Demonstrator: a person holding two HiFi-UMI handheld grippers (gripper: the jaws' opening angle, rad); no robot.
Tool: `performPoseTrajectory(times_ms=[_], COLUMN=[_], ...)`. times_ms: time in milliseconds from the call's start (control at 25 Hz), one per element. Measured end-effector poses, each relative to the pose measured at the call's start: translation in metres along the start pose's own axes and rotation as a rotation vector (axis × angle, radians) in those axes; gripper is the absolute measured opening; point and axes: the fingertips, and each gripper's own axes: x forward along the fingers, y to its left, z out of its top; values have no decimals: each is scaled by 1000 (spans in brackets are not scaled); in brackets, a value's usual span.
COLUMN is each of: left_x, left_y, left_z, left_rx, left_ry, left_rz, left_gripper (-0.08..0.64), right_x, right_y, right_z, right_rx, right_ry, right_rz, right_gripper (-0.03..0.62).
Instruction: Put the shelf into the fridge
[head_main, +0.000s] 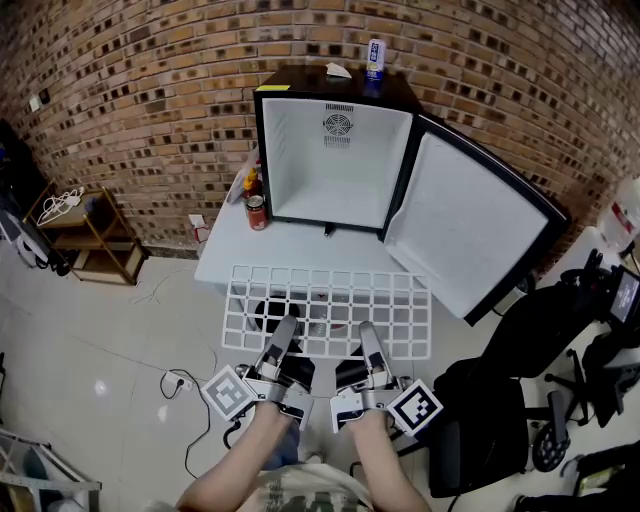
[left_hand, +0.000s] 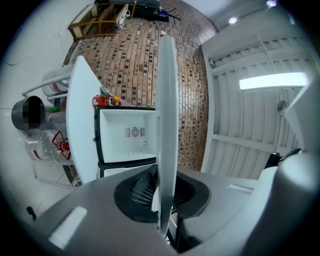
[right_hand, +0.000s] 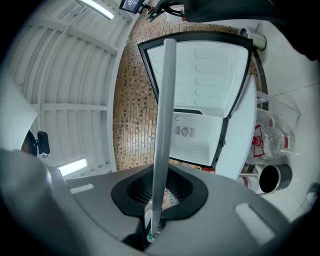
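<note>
Head view has the shelf (head_main: 330, 310), a white wire grid, held out flat and roughly level in front of the person. It is off the floor, and its far edge reaches about the near edge of the bench (head_main: 228, 252). Whether it rests there I cannot tell.

The left claw (head_main: 286, 328) and the right claw (head_main: 366, 336) each grip the shelf's near edge, a little apart on either side of its middle. In each gripper view the shelf shows edge-on as a thin white bar running up from between the jaws. In both views the jaws are clamped on it, with the pads pressed to the wire.

By its look the shelf should be light and stiff, so it should not sag. It is wide and is held only along one edge, so the far side will tend to dip or swing. The coated wire is probably smooth and could pivot in the pads. Two well-spread grips on the near rail seem the right hold.

Beyond it, the fridge (head_main: 335, 150) stands on the bench's far side with its door (head_main: 470, 228) swung open to the right and its cavity bare. A red can (head_main: 256, 212) stands just left of the fridge.
</note>
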Motion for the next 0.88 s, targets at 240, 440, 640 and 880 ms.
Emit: performPoseTrajectory(times_ms=[240, 440, 640, 880], left_x=[27, 58, 91, 135], left_y=[18, 29, 47, 68], left_z=[11, 27, 47, 71], left_rx=[1, 0, -9, -28], left_ry=[3, 18, 24, 49], left_rz=[-6, -8, 1, 26], left_gripper=[18, 18, 18, 18], right_x=[27, 58, 94, 139], right_y=[-16, -29, -47, -66], right_z=[11, 19, 29, 40], right_rx=[-7, -11, -16, -3], right_ry=[2, -3, -5, -26], right_rz=[2, -5, -20, -55], right_gripper=[29, 29, 29, 29])
